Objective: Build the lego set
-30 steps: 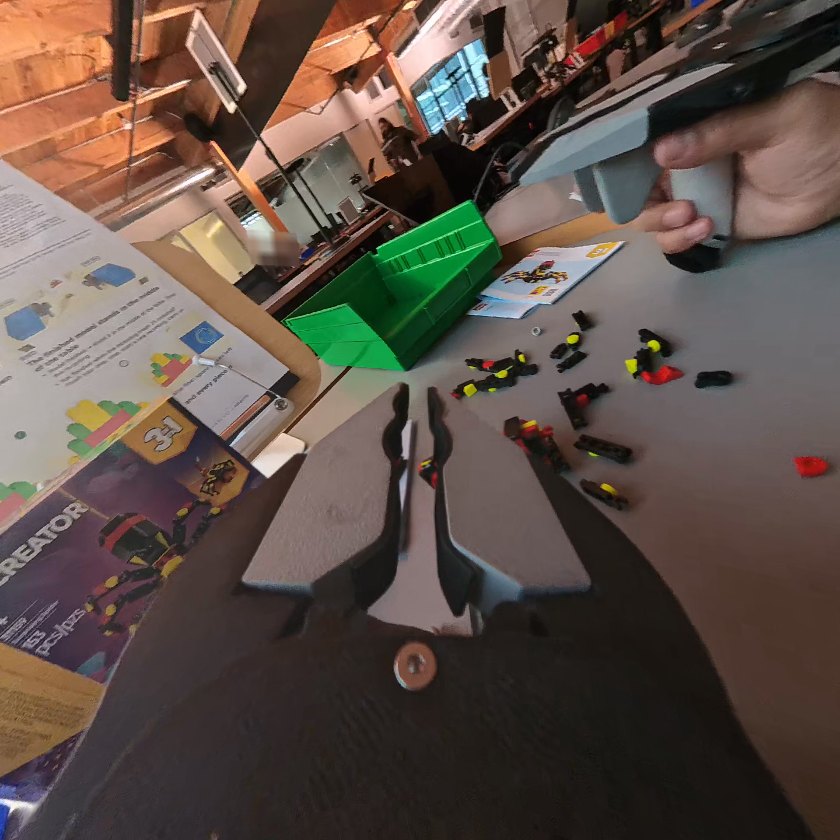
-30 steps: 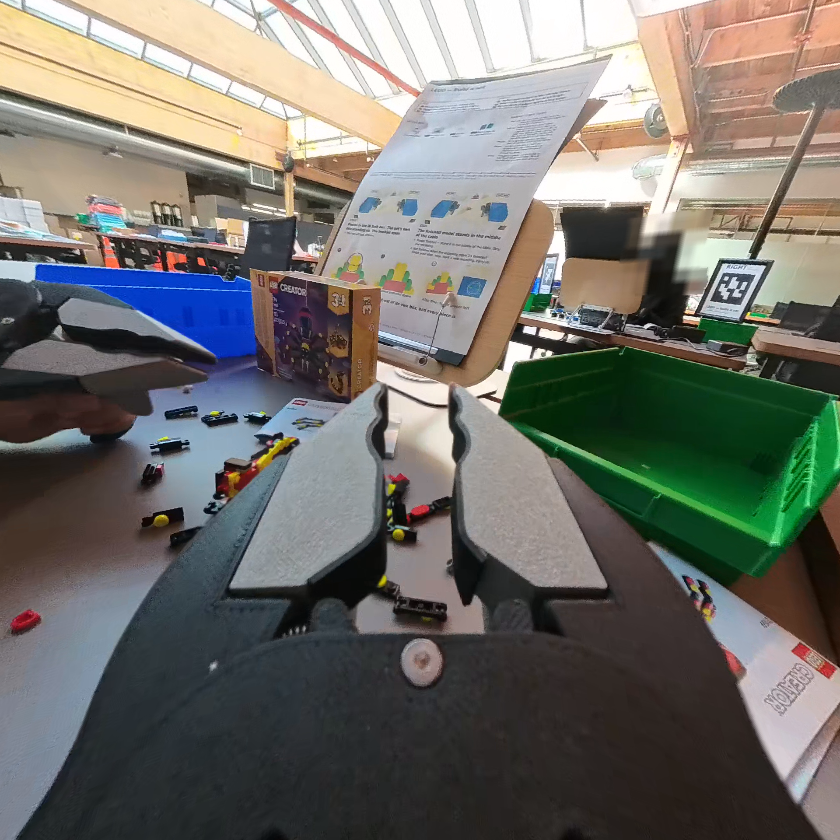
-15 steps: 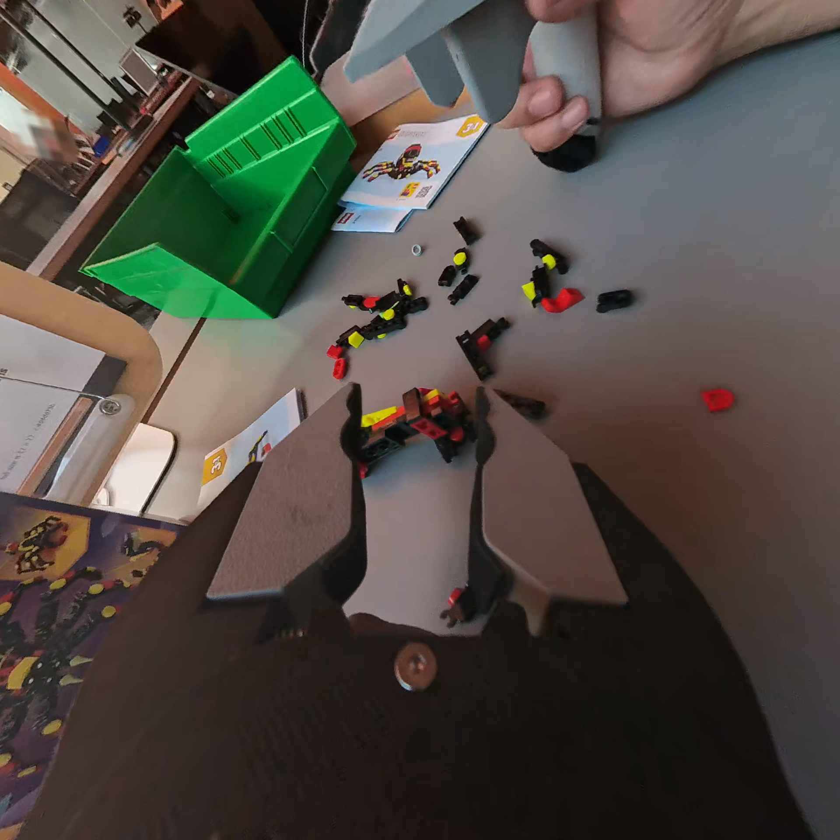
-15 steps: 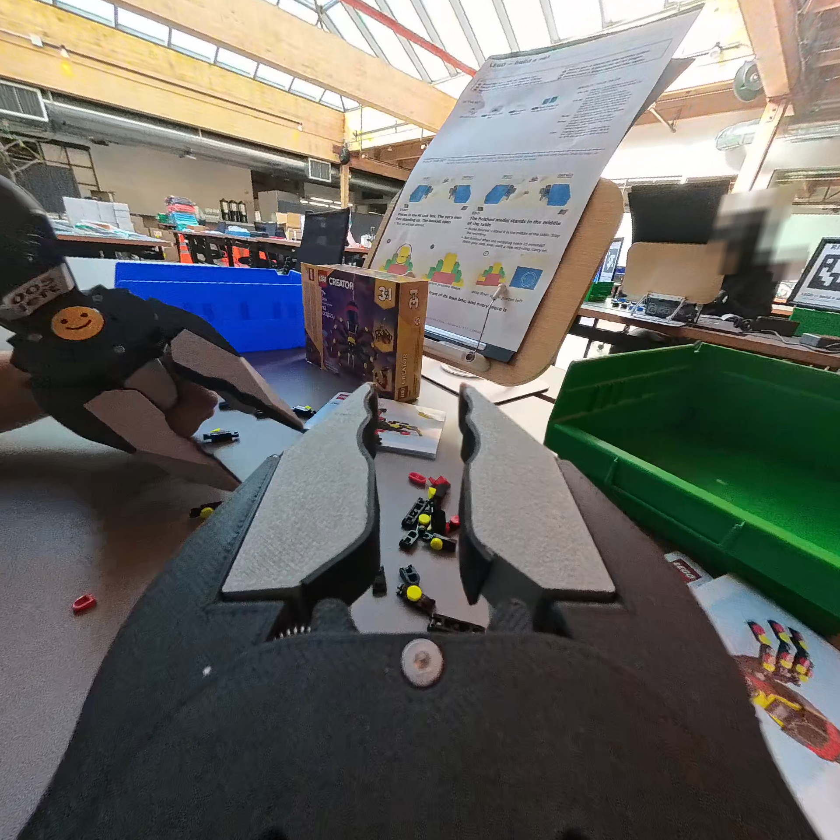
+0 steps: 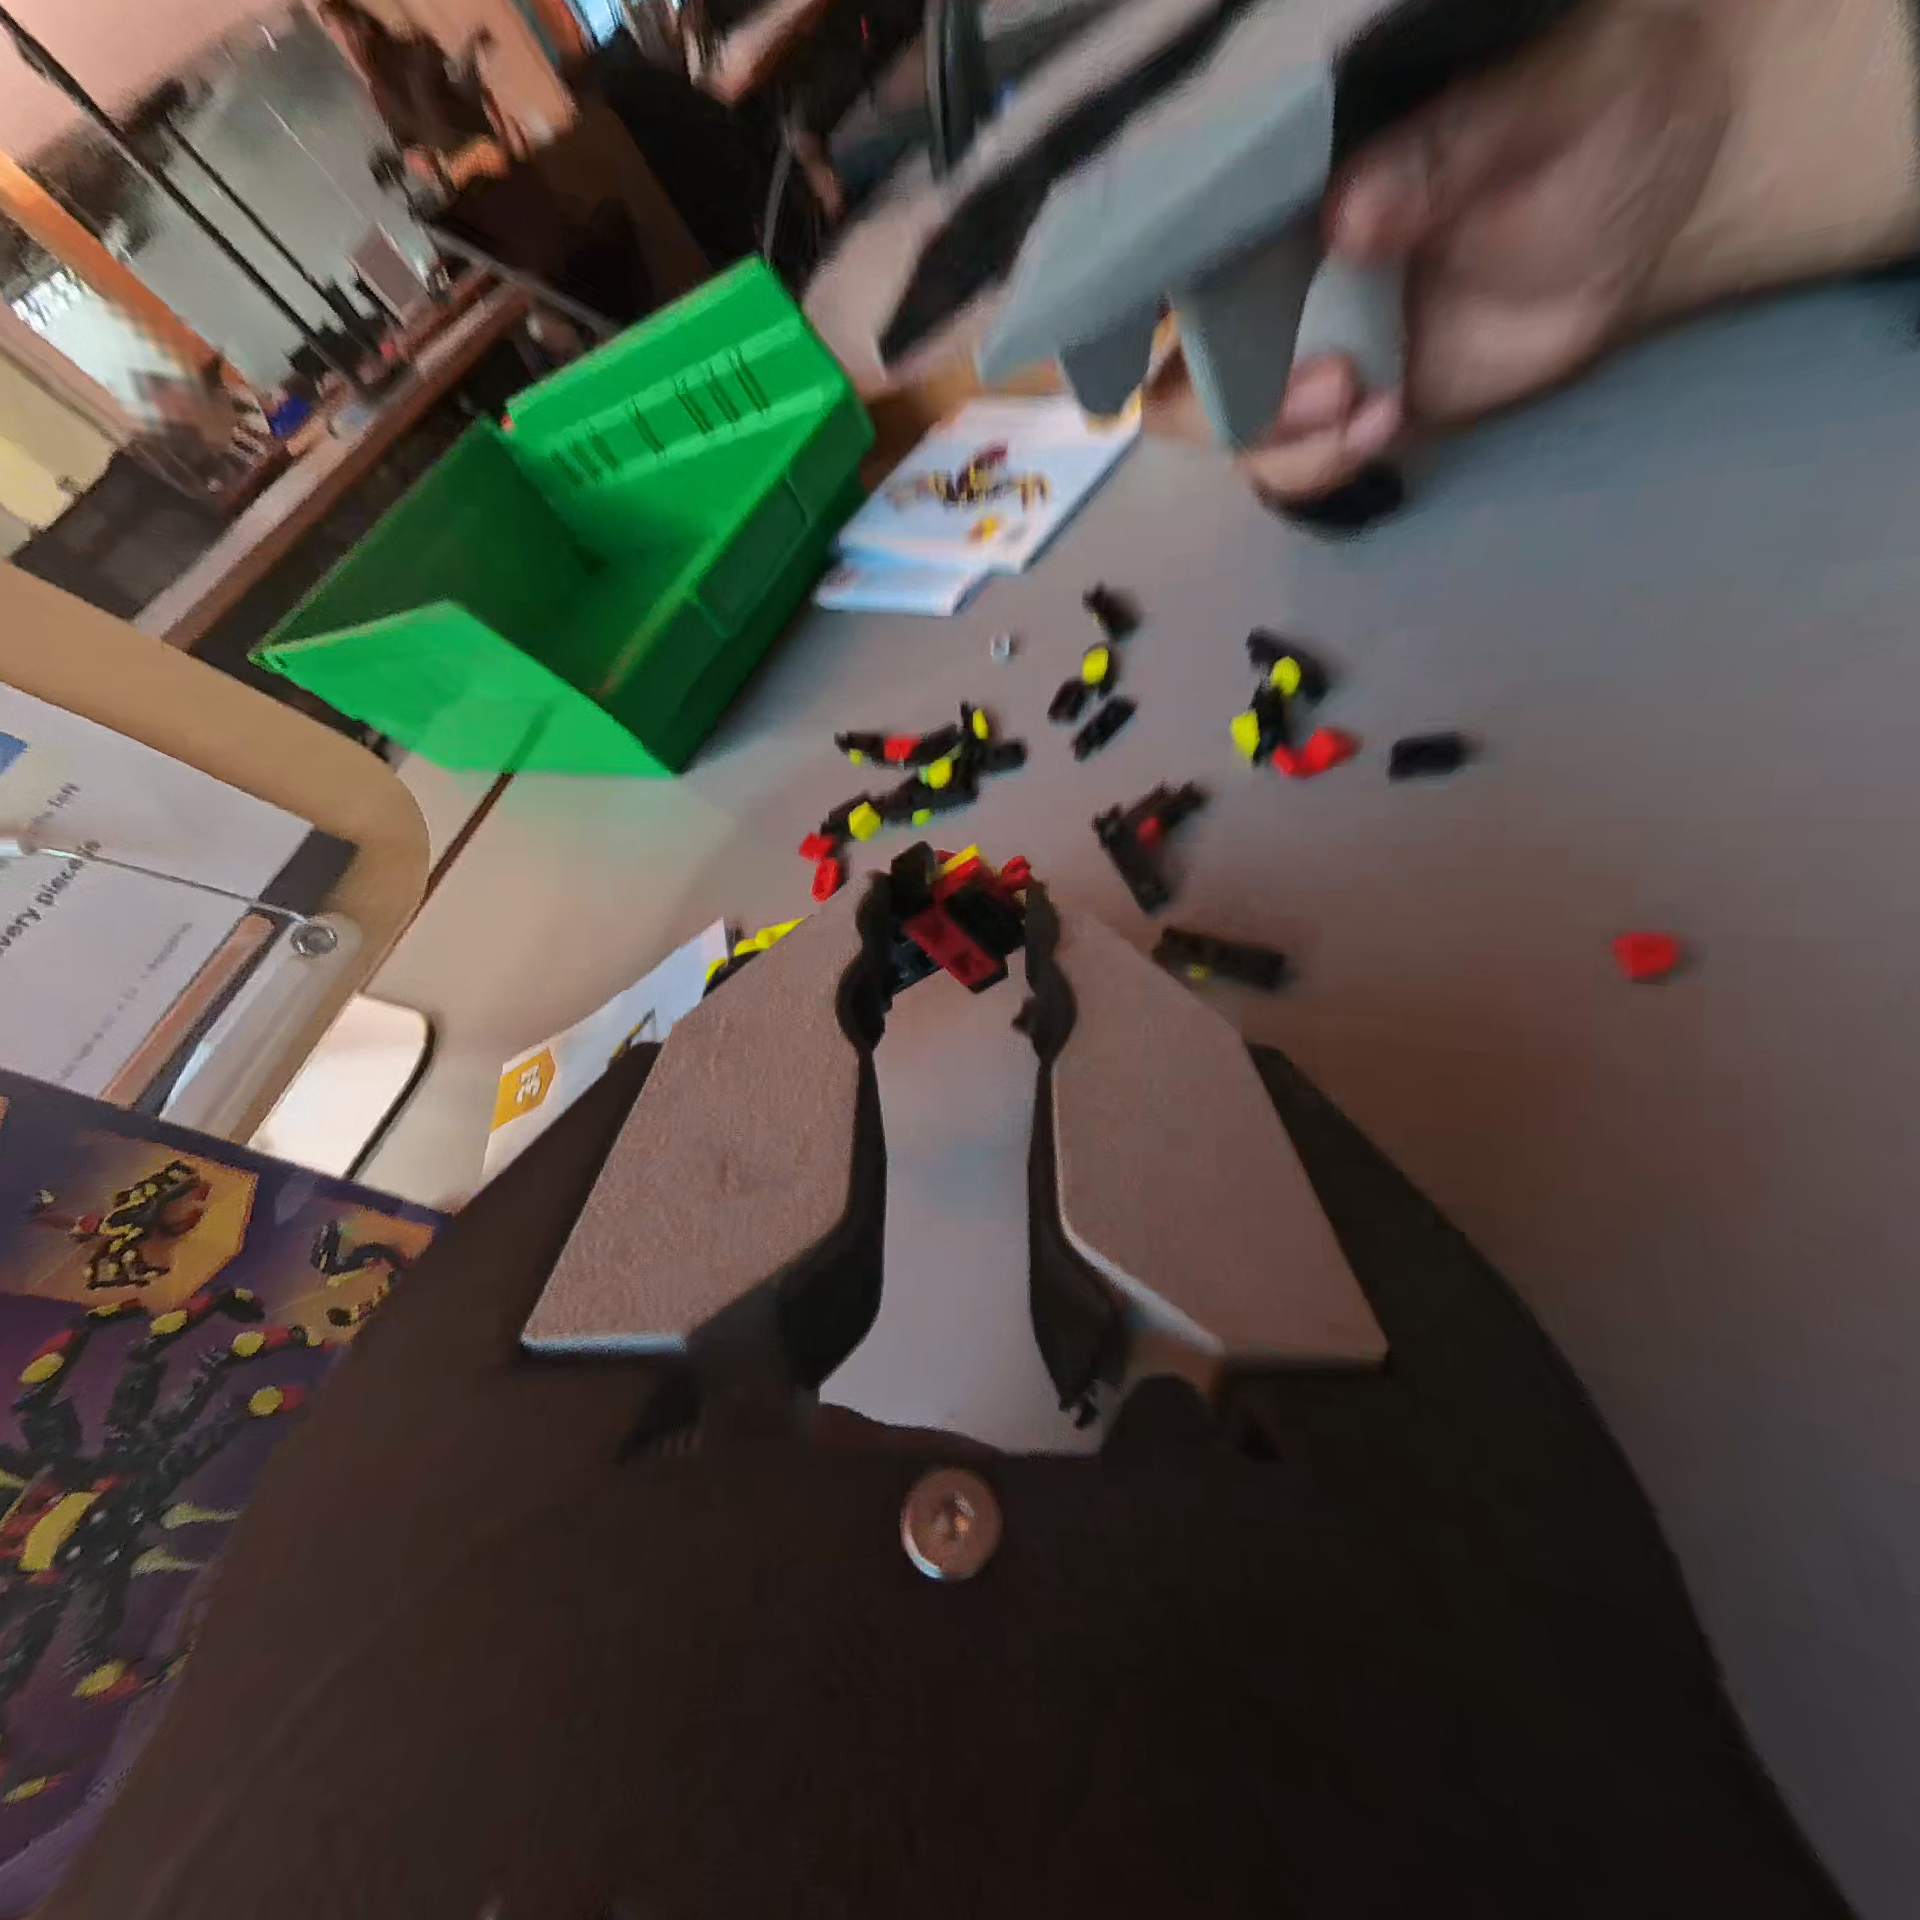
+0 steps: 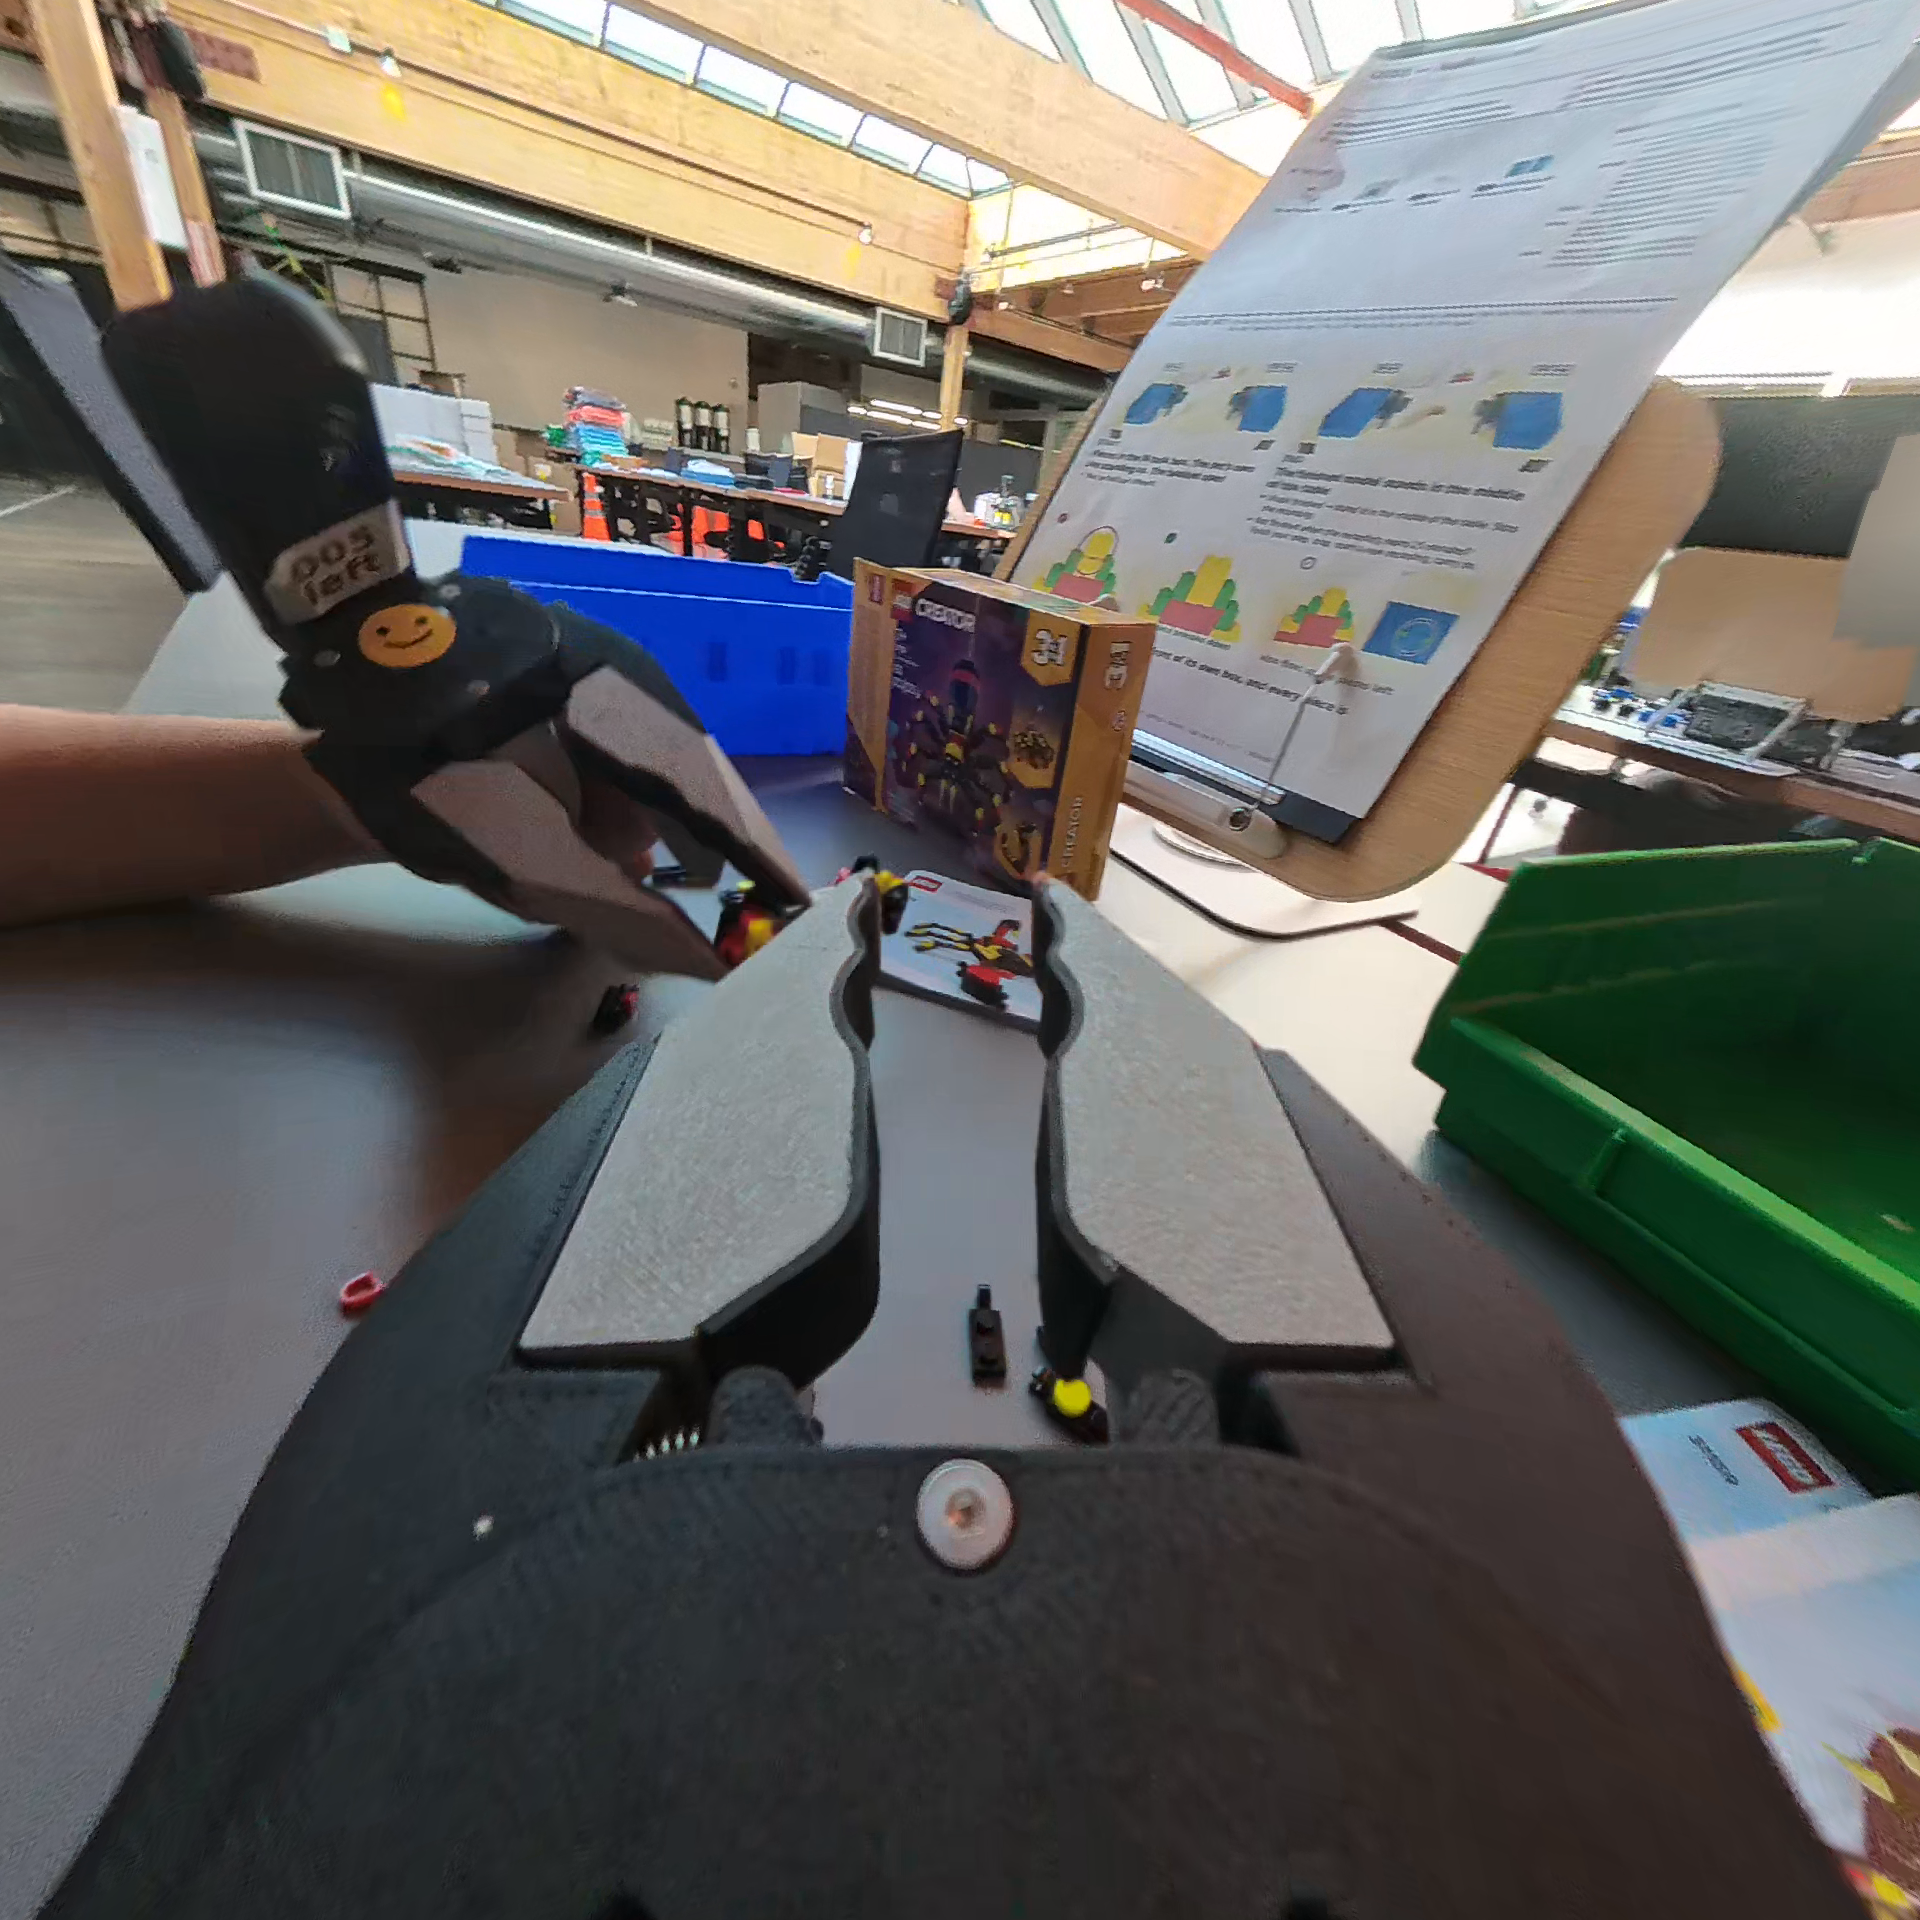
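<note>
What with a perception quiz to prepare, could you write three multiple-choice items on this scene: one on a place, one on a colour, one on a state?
1. Where does the toy box stand?
A. Beside the wooden stand
B. Inside a bin
C. On a chair

2. What colour is the open bin to the right of the right gripper?
A. Red
B. Green
C. White

3. How do the right gripper's fingers stand?
A. Shut on a booklet
B. Shut on a red brick
C. Apart, nothing between them

Answers: 1 A, it stands upright on the table next to the stand's foot; 2 B, its walls are green; 3 C, the table shows through the gap.
</note>
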`<state>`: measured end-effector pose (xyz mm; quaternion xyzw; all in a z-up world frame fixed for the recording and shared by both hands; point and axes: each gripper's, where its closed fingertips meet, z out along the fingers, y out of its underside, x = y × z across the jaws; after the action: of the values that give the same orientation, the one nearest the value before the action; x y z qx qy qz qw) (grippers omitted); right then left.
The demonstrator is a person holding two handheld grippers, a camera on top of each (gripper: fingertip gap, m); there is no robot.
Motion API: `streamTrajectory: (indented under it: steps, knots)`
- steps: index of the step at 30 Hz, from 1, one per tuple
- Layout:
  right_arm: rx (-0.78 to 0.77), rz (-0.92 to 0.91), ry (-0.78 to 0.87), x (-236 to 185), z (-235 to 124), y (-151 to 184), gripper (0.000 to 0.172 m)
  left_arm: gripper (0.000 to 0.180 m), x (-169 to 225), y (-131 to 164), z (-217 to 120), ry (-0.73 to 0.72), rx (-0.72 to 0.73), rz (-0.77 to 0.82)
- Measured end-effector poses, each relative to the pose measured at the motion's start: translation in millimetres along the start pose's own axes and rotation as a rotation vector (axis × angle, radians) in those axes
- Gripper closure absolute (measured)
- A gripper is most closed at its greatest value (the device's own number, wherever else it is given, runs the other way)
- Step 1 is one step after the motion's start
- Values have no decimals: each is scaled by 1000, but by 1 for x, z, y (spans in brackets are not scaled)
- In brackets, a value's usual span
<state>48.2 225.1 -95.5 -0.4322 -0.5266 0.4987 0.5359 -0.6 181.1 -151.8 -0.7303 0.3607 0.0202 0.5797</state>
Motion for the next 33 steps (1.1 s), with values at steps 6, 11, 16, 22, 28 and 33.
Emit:
streamTrajectory:
  steps: [6,11,16,22,28,33]
  knots:
    - [-20,-25,-243,-50,1,-1,127,158,8,-74,-45,264,469,-337]
    - [-44,-142,-266,-71,9,3,106,158,24,-79,-47,462,506,-480]
    - [-46,-296,-249,-84,15,6,118,158,43,-93,-54,624,567,-532]
    - [-148,-318,-245,-72,16,19,141,157,38,-82,-43,573,492,-552]
    - [-304,-288,-37,-14,14,40,141,159,-8,-33,-17,197,240,-511]
    - [-469,-339,19,17,3,70,141,152,-2,6,-3,127,-39,-392]
